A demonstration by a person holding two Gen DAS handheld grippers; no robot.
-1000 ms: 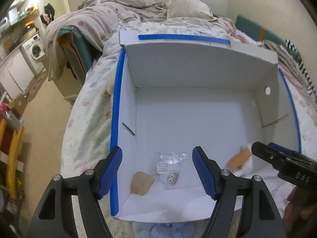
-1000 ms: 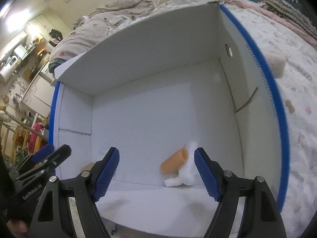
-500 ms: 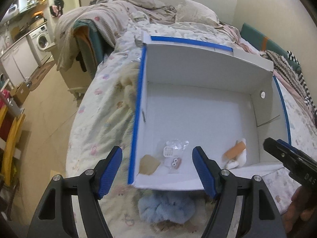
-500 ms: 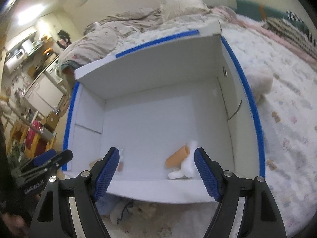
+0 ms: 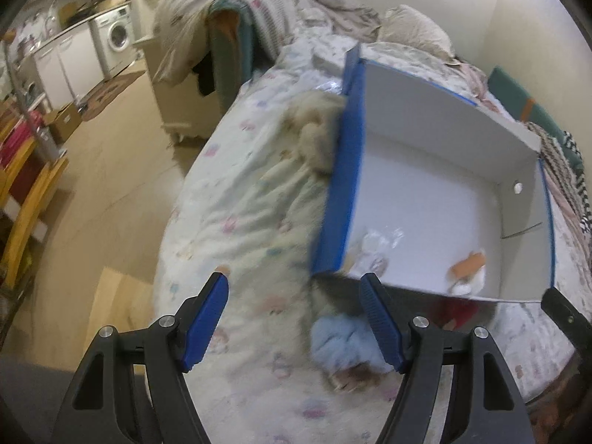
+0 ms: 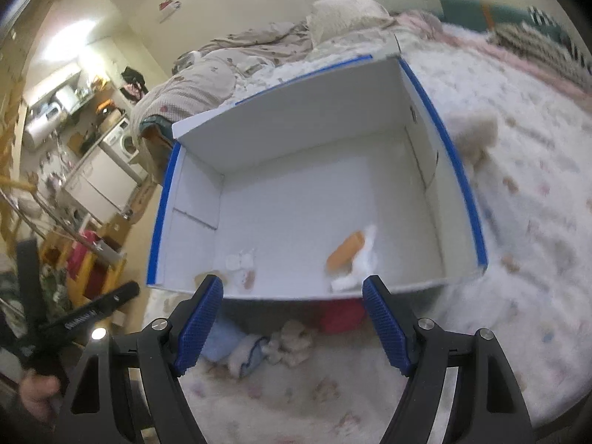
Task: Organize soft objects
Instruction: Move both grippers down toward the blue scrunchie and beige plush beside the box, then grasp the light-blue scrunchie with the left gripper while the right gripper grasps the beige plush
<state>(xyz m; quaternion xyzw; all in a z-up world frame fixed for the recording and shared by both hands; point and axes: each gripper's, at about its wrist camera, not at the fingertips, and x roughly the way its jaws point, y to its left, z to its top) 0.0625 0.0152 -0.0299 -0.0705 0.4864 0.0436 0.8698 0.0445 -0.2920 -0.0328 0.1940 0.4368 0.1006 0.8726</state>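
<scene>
A white box with blue edges [image 5: 444, 137] [image 6: 296, 140] stands on the bed. Inside lie an orange-and-white soft toy [image 5: 467, 266] [image 6: 347, 249] and small packets [image 6: 242, 262]. In front of the box lie a light-blue soft item [image 5: 340, 340] [image 6: 222, 340], a cream plush [image 6: 290, 342] and a red item [image 6: 340, 314]. A cream fluffy toy [image 5: 314, 133] lies left of the box; another [image 6: 475, 133] lies right of it. My left gripper [image 5: 296, 323] is open and empty above the bedspread. My right gripper [image 6: 294, 323] is open and empty above the front items.
The bed's left edge drops to a wooden floor [image 5: 92, 170]. A chair draped with blankets [image 5: 222, 37] stands by the bed. Bedding and a pillow [image 6: 344, 14] are piled behind the box. A washing machine [image 5: 118, 37] and cabinets are far left.
Both grippers have pulled back and up out of the box. The left view has swung left toward the bed edge. Soft items in front of the box have come into view.
</scene>
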